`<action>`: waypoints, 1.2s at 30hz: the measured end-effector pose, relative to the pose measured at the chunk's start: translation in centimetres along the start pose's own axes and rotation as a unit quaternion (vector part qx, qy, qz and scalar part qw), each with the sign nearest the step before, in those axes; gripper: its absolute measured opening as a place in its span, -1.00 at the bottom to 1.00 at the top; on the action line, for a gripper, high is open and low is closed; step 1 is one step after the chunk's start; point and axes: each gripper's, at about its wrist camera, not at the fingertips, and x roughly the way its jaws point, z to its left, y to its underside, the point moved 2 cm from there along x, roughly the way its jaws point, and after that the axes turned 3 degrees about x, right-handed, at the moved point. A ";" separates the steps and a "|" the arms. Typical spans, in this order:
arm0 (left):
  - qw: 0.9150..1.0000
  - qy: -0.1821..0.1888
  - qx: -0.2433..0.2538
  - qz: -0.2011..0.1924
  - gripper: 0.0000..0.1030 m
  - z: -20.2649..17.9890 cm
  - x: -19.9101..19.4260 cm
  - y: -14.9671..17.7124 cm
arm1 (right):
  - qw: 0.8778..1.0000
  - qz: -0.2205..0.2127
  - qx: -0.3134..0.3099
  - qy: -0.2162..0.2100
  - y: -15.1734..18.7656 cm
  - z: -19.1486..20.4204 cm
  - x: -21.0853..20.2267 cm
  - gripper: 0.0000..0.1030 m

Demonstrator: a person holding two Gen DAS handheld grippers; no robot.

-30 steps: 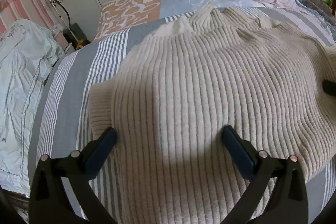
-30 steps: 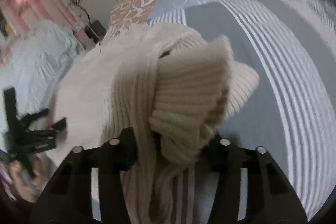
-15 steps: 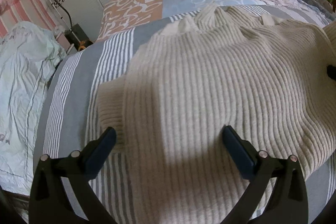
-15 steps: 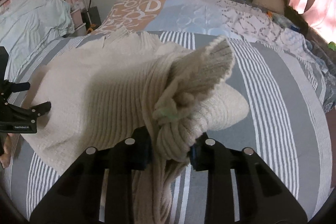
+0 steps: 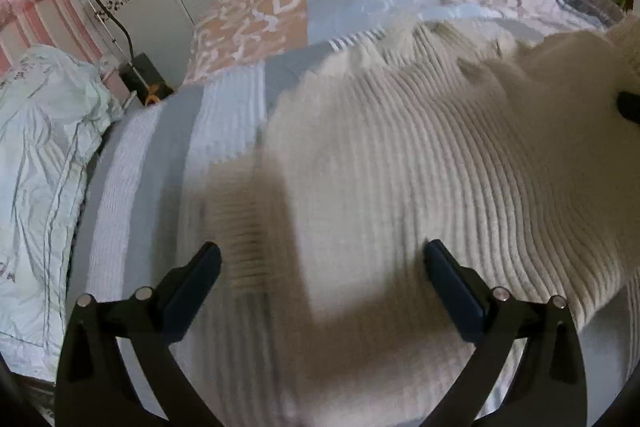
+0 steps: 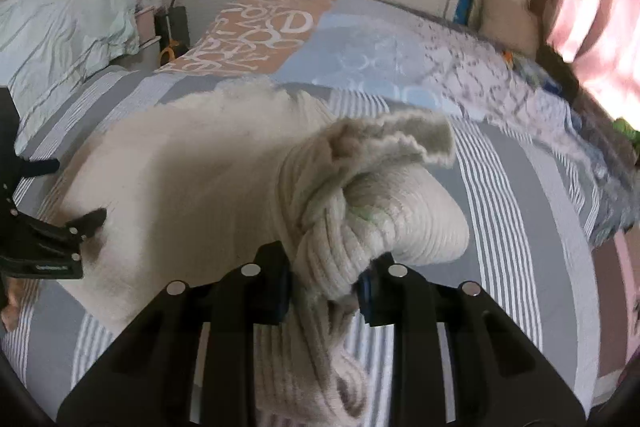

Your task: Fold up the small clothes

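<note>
1. The sweater lies on the striped bed; its right edge is blurred.
2. The left gripper hovers wide open, empty.
3. The right gripper pinches a bunched sleeve; its fingertips are hidden.

A grey-and-white striped bed carries a cream ribbed sweater spread across it.

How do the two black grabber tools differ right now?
The left gripper has its jaws spread wide and holds nothing, poised above the cream ribbed knit sweater. The right gripper is clamped on a bunched part of that sweater, lifting it. Both are black with blue pads.
</note>
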 end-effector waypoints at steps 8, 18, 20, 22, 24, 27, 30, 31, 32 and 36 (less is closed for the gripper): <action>0.998 -0.007 -0.062 -0.016 0.97 10.3 -1.2 2.0 | 0.996 -0.017 -0.086 -0.021 -4.2 10.8 -1.0 -0.52; 0.993 0.003 -0.116 0.001 0.97 17.5 -1.3 5.8 | 0.979 0.049 -0.188 -0.056 -1.0 23.5 3.9 -0.37; 0.993 0.002 -0.116 0.005 0.97 17.7 -1.3 6.4 | 0.981 0.058 -0.165 -0.087 -1.3 22.8 3.1 -0.15; 0.994 0.004 -0.112 0.003 0.97 17.7 -1.4 6.8 | 0.981 0.058 -0.164 -0.091 -1.5 22.5 2.1 -0.05; 0.994 0.004 -0.106 0.002 0.97 17.5 -1.3 6.6 | 0.980 0.050 -0.171 -0.091 -1.6 22.4 0.3 -0.07; 0.996 -0.005 -0.094 -0.003 0.97 17.3 -1.2 6.2 | 0.982 0.028 -0.164 -0.094 -1.1 20.8 -3.5 -0.07; 0.996 -0.005 -0.088 -0.004 0.97 16.8 -1.3 5.9 | 0.987 0.006 -0.141 -0.071 -0.9 17.7 -6.4 -0.03; 0.996 -0.003 -0.087 -0.004 0.97 16.9 -1.5 6.0 | 0.990 0.000 -0.128 -0.059 -1.1 16.1 -7.1 -0.03; 0.996 -0.001 -0.086 -0.005 0.97 16.8 -1.7 6.1 | 0.990 0.000 -0.128 -0.059 -1.1 16.1 -7.1 -0.03; 0.997 0.003 -0.081 -0.010 0.97 16.2 -2.7 5.9 | 0.992 -0.011 -0.125 0.014 -0.7 12.5 -7.0 0.32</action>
